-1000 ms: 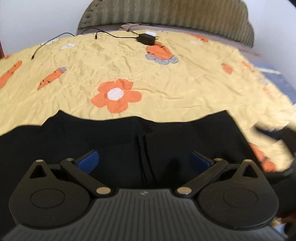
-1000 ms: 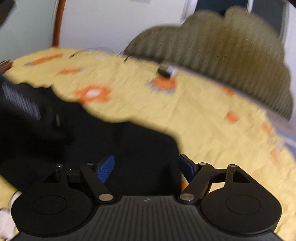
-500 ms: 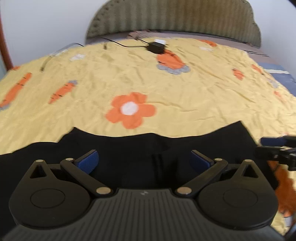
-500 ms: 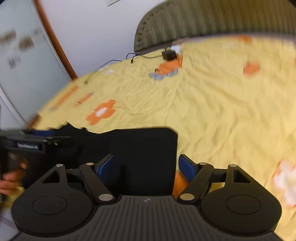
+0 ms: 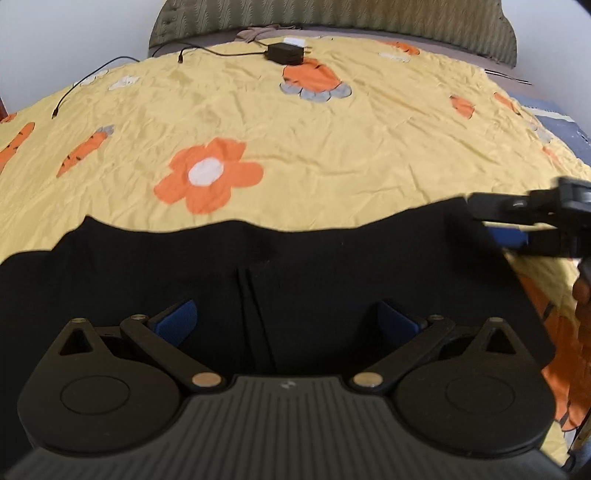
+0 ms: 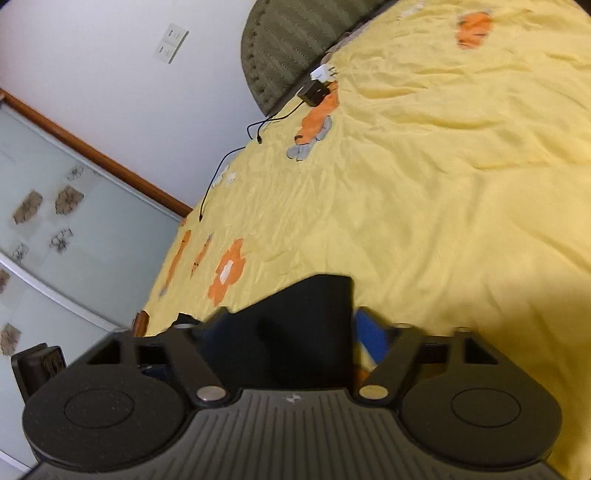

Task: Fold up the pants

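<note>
Black pants (image 5: 295,273) lie flat on a yellow bedspread (image 5: 295,129), the far edge running across the left wrist view, with two thin drawstrings (image 5: 255,310) near the middle. My left gripper (image 5: 286,323) is open and hovers over the pants' middle. My right gripper (image 6: 284,332) is open and rolled sideways, its jaws on either side of the pants' right corner (image 6: 325,291). It also shows in the left wrist view (image 5: 498,225) at that corner.
The bedspread has orange flower (image 5: 208,173) and carrot prints. A black charger (image 5: 286,53) and cables lie near the green headboard (image 5: 332,14). In the right wrist view a white wall and a glass door panel (image 6: 55,240) stand to the left.
My right gripper has rolled sideways and moved onto the pants' right corner. My left gripper has shifted slightly over the pants and stays open.
</note>
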Tool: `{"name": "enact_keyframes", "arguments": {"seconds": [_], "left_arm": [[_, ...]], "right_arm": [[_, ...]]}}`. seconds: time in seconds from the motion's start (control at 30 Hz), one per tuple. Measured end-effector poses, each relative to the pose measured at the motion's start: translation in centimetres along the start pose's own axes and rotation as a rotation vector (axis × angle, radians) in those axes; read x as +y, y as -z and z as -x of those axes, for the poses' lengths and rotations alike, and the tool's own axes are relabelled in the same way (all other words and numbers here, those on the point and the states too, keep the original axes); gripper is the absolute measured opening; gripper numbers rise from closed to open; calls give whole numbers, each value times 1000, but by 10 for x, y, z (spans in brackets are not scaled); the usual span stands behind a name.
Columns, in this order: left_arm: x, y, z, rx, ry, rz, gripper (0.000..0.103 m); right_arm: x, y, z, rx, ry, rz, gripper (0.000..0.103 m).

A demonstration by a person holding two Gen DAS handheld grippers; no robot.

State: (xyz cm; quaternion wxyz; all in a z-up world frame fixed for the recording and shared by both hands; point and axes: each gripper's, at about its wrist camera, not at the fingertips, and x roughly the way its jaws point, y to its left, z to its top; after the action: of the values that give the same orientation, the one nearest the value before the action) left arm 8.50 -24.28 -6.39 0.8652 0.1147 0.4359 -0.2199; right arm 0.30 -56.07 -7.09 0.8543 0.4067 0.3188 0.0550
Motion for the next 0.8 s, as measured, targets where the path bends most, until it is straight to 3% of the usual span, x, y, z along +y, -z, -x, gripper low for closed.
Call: {"name": "enact_keyframes", "arguments": {"seconds": [0.03, 0.07, 0.27, 0.4, 0.47, 0.5, 0.57, 0.6, 0.63, 0.73, 0.8], "left_arm": [[0, 1, -1, 0, 0, 0, 103], [-1, 1, -1, -1, 1, 0, 103], [-17, 3, -4, -29, 34, -29, 103], [-20, 6, -10, -38, 22, -18, 103], [-17, 8, -2, -27, 24, -29, 103], [-14, 9, 2, -26, 28, -32, 103], [-8, 12, 3, -7, 41, -13, 103], [-6, 14, 1, 7, 58, 0, 103], [-6, 16, 1, 1, 59, 1, 103], [-8, 20, 9, -15, 49, -11, 103], [-3, 23, 22, -44, 46, -11, 103]], "right_arm": [[4, 1, -2, 2, 48, 33, 13], [6, 3, -2, 1, 62, 50, 8], [12, 24, 38, -163, 97, 29, 7], [8, 23, 11, -111, 241, 33, 10], [13, 21, 12, -121, 288, 60, 19], [25, 23, 18, -159, 373, 101, 26], [52, 35, 39, -257, 524, 223, 26], [64, 41, 47, -289, 532, 277, 26], [72, 47, 53, -288, 482, 310, 26], [76, 62, 47, -155, 345, 275, 26], [72, 76, 33, -65, 387, 299, 25]]}}
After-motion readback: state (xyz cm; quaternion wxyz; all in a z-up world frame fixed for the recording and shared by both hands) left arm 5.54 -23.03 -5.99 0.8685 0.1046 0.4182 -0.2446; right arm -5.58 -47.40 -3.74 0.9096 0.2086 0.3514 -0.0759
